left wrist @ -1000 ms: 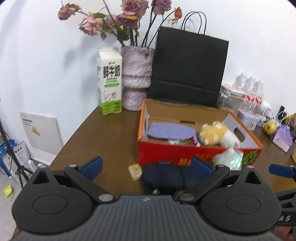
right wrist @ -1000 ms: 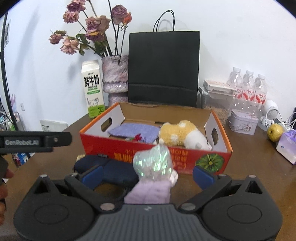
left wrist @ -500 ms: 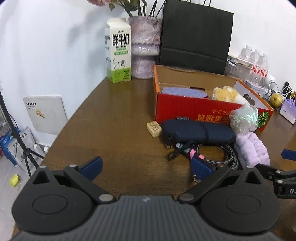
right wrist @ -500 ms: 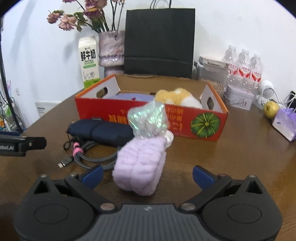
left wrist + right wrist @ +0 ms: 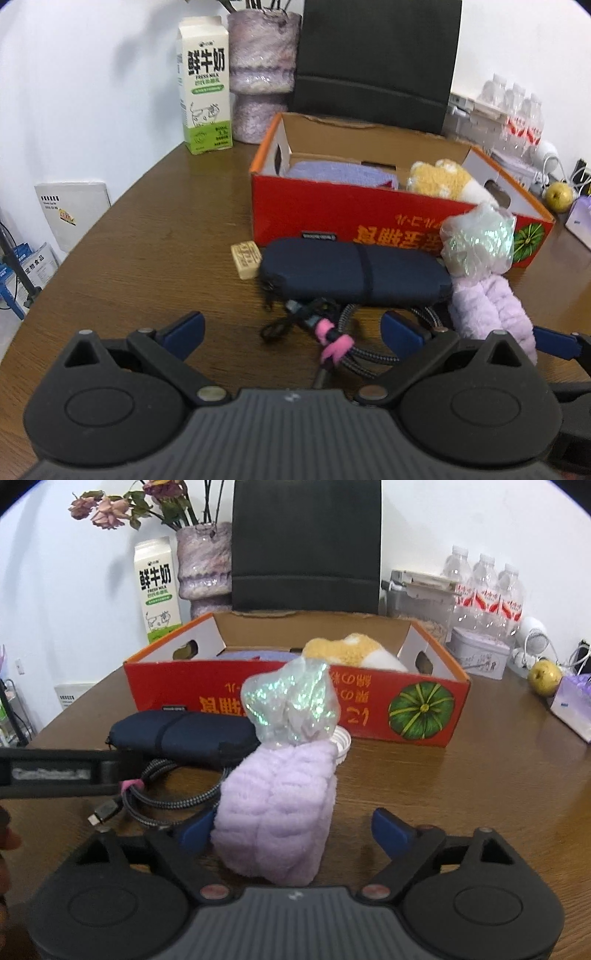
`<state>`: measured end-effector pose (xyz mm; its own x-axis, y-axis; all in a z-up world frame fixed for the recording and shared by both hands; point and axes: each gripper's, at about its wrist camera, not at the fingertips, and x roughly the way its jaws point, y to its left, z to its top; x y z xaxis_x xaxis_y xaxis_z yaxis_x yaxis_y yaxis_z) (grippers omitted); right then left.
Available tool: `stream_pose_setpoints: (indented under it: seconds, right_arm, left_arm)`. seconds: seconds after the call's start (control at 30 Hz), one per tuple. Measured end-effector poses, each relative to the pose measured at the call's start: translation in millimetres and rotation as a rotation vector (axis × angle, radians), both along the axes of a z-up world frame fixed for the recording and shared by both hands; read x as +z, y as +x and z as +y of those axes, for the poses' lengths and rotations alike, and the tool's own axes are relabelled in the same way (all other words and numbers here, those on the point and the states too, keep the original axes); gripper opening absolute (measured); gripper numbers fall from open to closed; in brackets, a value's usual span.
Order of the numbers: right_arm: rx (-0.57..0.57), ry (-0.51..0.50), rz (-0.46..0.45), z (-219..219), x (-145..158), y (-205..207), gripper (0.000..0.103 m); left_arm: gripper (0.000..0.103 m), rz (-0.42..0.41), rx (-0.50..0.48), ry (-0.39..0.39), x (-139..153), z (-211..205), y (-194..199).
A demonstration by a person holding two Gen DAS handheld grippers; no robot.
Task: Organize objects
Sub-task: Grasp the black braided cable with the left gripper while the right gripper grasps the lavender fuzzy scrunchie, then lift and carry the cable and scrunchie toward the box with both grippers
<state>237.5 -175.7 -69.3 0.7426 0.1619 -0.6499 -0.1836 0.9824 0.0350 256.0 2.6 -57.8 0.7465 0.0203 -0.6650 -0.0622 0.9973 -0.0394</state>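
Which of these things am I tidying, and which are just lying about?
Job: red box, navy pouch, cable, purple fluffy cloth, shiny wrapped bundle, small block.
Lying about: milk carton, vase, black bag, water bottles, apple.

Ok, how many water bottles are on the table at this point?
3. The water bottles stand upright side by side in a row at the table's far right, by the wall, behind the metal tin and beside a clear container. More could be hidden behind them.
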Motion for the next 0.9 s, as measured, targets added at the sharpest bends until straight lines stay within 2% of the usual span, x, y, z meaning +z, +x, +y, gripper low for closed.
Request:
stream_pose_setpoints:
  seconds: [0.03,0.07,0.1,0.13,0.2,0.23,0.3,0.57,0.8,0.87,0.9]
  right_arm:
    - [0.001,0.011,0.005,-1,-1,1,0.078]
    - [0.005,0.022,0.01,-2,-2,2,0.07]
    - [0.011,0.035,0.015,-3,-3,2,0.059]
    - [0.018,0.046,0.016,-4,-3,2,0.054]
    - [0.021,0.042,0.008,-5,-2,-1,0.05]
    - [0.027,0.045,0.005,-5,-1,-2,0.049]
    - [0.038,0.049,0.001,-7,1,-5,0.048]
    - [0.076,0.076,-0.021,-12,10,-18,0.045]
    - [0.113,0.076,-0.027,-15,13,-33,0.045]
    - [0.118,0.076,-0.025,-16,12,-35,0.045]
    - [0.119,0.078,-0.025,-16,12,-36,0.045]
  left_arm:
    - [0.101,0.004,-0.001,0.002,-3,-2,0]
    - [0.099,0.009,-0.003,0.001,-5,-3,0]
    - [0.088,0.016,-0.009,-0.005,-7,-3,0]
    - [0.074,0.023,-0.019,-0.026,-8,-3,-1]
    - [0.055,0.03,-0.038,-0.051,-9,-2,-4]
    - [0.04,0.032,-0.041,-0.051,-9,-2,-6]
    - [0.024,0.038,-0.047,-0.055,-8,1,-9]
    - [0.023,0.057,-0.06,-0.038,-5,22,-24]
    - [0.024,0.082,-0.077,0.01,-3,33,-30]
    - [0.03,0.095,-0.093,0.023,-3,33,-31]
    - [0.045,0.101,-0.096,0.024,-2,34,-32]
